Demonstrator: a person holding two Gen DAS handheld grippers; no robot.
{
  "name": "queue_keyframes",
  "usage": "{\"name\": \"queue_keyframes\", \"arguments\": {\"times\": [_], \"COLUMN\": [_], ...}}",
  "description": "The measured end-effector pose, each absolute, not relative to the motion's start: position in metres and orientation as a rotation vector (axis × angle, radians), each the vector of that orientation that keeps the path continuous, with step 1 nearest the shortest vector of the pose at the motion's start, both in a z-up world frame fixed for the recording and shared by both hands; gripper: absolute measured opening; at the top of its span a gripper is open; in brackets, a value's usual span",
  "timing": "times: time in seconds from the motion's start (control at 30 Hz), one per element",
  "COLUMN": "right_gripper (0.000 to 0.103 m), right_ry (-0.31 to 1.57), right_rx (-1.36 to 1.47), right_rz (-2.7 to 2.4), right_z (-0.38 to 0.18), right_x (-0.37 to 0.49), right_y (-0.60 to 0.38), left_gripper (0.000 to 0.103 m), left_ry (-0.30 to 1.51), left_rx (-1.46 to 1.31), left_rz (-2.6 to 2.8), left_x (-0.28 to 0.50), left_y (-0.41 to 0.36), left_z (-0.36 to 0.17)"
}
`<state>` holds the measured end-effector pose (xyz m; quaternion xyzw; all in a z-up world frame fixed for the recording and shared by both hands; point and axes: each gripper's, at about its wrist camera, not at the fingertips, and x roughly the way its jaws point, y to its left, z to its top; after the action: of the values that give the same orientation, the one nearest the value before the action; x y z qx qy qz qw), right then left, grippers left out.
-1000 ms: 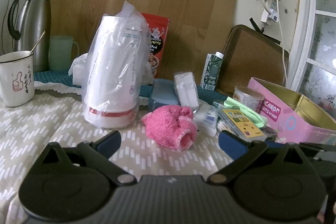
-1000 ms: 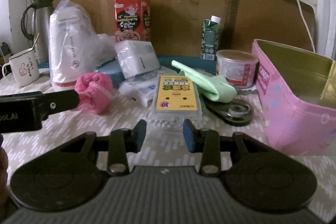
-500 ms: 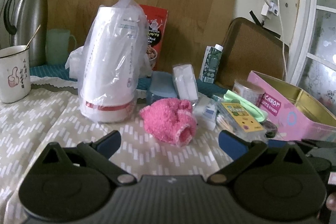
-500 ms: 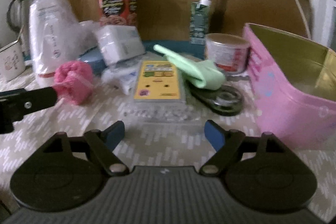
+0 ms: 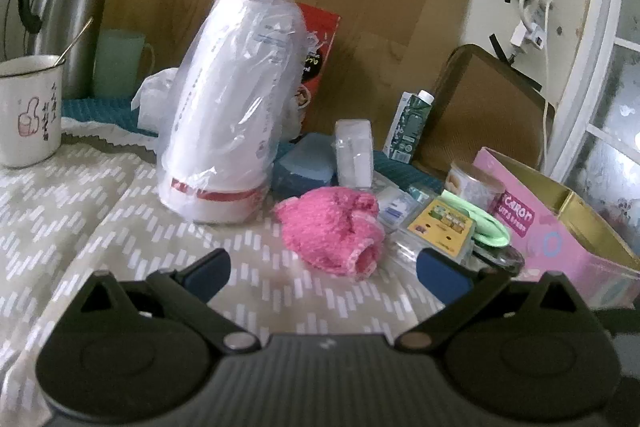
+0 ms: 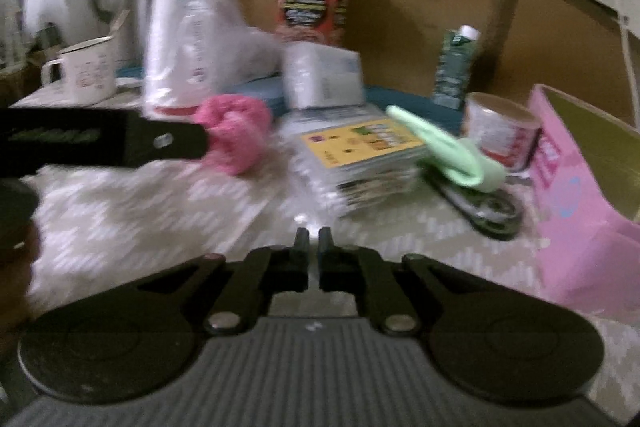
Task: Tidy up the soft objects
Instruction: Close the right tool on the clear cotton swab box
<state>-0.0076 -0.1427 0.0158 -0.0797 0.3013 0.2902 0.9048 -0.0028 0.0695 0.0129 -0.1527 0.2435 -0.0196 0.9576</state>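
Note:
A fuzzy pink sock bundle (image 5: 332, 233) lies on the patterned tablecloth (image 5: 80, 227), also in the right wrist view (image 6: 236, 133). My left gripper (image 5: 324, 269) is open and empty, just short of the sock, its fingers wider than the bundle. A folded pale green cloth (image 6: 444, 149) rests on a yellow-labelled pack (image 6: 360, 147) and shows in the left wrist view (image 5: 486, 227). My right gripper (image 6: 314, 247) is shut and empty, low over the cloth in front of the pack. The open pink tin (image 6: 580, 187) stands at the right.
A bagged white container (image 5: 228, 115), blue box (image 5: 308, 165), white packet (image 5: 354, 153), red snack box (image 6: 314, 3), green carton (image 6: 456, 67), small can (image 6: 500, 131), round black lid (image 6: 486, 209), enamel mug (image 5: 28, 107) and steel thermos (image 5: 68, 7) crowd the table.
My right gripper opened wide, then shut again while swinging, blurring its view. My left gripper stayed open and edged closer to the pink sock.

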Motion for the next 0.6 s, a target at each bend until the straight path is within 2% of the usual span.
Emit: {"name": "queue_keyframes", "arguments": {"times": [0.2, 0.23, 0.3, 0.33, 0.37, 0.53, 0.6], "right_gripper": [0.007, 0.01, 0.031, 0.05, 0.064, 0.082, 0.085], "right_ry": [0.638, 0.63, 0.616, 0.608, 0.601, 0.662, 0.7], "right_rx": [-0.192, -0.186, -0.157, -0.137, -0.113, 0.005, 0.053], "right_rz": [0.718, 0.694, 0.631, 0.593, 0.545, 0.485, 0.494], "right_z": [0.022, 0.023, 0.025, 0.026, 0.027, 0.026, 0.024], "right_x": [-0.03, -0.03, -0.025, -0.02, -0.013, 0.018, 0.03], "right_y": [-0.143, -0.145, -0.153, -0.158, -0.163, -0.173, -0.17], "left_gripper": [0.103, 0.103, 0.103, 0.103, 0.103, 0.103, 0.103], "left_ry": [0.494, 0.491, 0.489, 0.488, 0.488, 0.487, 0.487], "left_rx": [-0.333, -0.336, -0.342, -0.345, -0.346, -0.347, -0.348], "left_rz": [-0.043, -0.043, -0.042, -0.043, -0.043, -0.045, -0.044], "left_x": [-0.003, -0.003, -0.003, -0.003, -0.003, -0.004, -0.004], "left_y": [0.073, 0.073, 0.074, 0.074, 0.075, 0.075, 0.075], "left_z": [0.012, 0.012, 0.012, 0.012, 0.012, 0.012, 0.012]}}
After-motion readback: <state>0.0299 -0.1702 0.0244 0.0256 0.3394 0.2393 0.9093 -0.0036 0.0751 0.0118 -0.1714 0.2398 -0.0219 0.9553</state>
